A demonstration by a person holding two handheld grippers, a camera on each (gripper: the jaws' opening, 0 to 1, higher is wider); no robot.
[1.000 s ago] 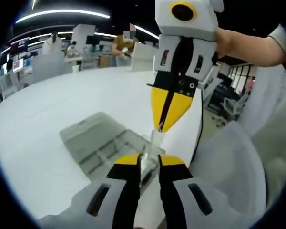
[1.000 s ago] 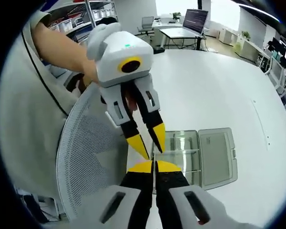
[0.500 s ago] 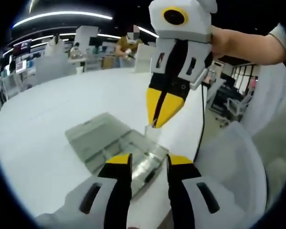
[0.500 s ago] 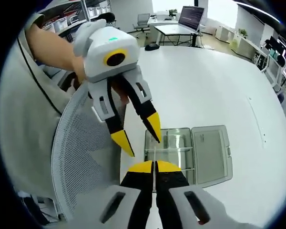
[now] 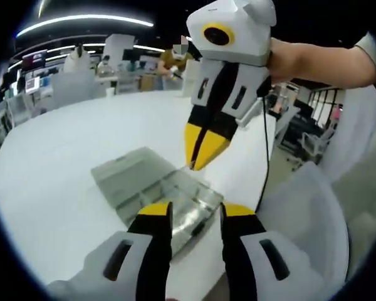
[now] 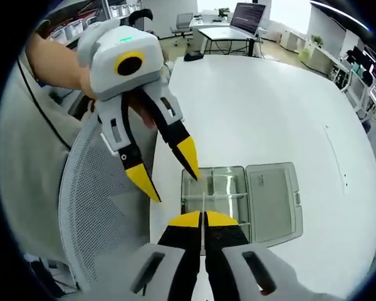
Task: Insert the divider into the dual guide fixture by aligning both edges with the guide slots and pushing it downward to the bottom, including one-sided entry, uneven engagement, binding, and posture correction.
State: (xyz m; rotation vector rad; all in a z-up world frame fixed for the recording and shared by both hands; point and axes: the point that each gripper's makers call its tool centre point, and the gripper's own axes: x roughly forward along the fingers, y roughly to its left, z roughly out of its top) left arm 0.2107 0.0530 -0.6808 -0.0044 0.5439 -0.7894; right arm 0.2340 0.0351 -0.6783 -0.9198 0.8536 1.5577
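Two hand-held grippers work over one clear box at the near edge of the tabletop. In the right gripper view, the right hand-held gripper [image 6: 202, 218] has its yellow-tipped jaws pressed together on the divider [image 6: 203, 202], a thin clear strip, almost edge-on, rising from the jaw tips toward the box. The divider's lower end appears to sit just above or at the fixture [image 6: 217, 191], the see-through compartmented tray; whether its edges are already in the guide slots cannot be told. The strip's long axis seems to run across the tray, between the two long walls. The left hand-held gripper [image 6: 170, 168] stands just beside it with jaws spread wide and nothing between them, one tip near the tray's left wall. The hinged lid [image 6: 271, 200] lies flat and open to the right of the tray. In the left gripper view, the tray [image 5: 175, 207] lies straight ahead between the left jaws, the right hand-held gripper [image 5: 199, 150] pointing down at its far rim. The right gripper is the nearer to the slots. Plastic looks glossy, rigid, clear; the tabletop [image 6: 269, 113] is smooth, white, round-edged. A mesh chair back [image 6: 103, 213] sits close by.
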